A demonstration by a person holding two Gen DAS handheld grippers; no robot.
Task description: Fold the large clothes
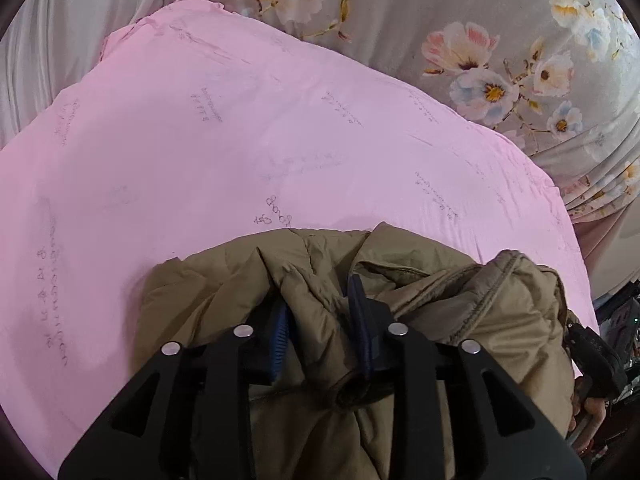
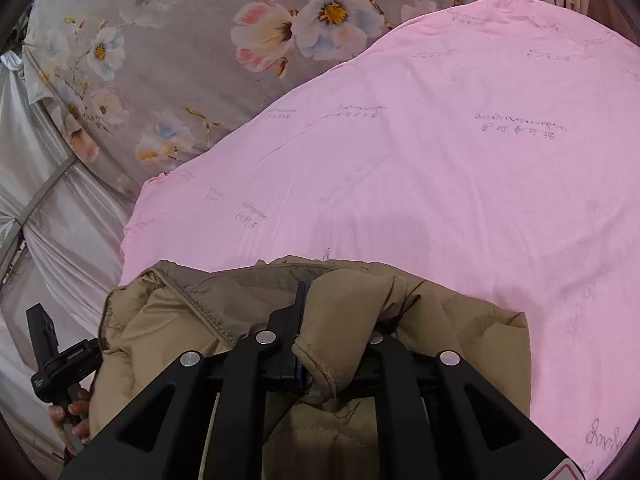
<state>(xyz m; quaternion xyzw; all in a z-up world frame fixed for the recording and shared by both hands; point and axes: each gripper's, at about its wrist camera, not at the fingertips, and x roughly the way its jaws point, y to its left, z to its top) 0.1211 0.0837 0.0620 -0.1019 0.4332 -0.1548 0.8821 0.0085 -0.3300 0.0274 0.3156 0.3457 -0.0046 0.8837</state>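
A tan padded jacket [image 1: 460,320] is bunched at the near edge of a pink sheet [image 1: 200,160]. My left gripper [image 1: 320,312] is shut on a fold of the jacket, with fabric pinched between its blue pads [image 1: 280,332]. In the right wrist view the same jacket [image 2: 180,320] lies below me. My right gripper [image 2: 332,312] is shut on a rolled hem of the jacket that covers its right finger. The other gripper's handle and the hand holding it show at the left edge [image 2: 60,360].
The pink sheet [image 2: 440,160] lies over a grey floral bedspread [image 1: 480,20], also seen in the right wrist view [image 2: 180,40]. Silvery draped fabric [image 2: 48,200] hangs at the bed's side. Dark clutter [image 1: 620,320] sits beyond the bed edge at right.
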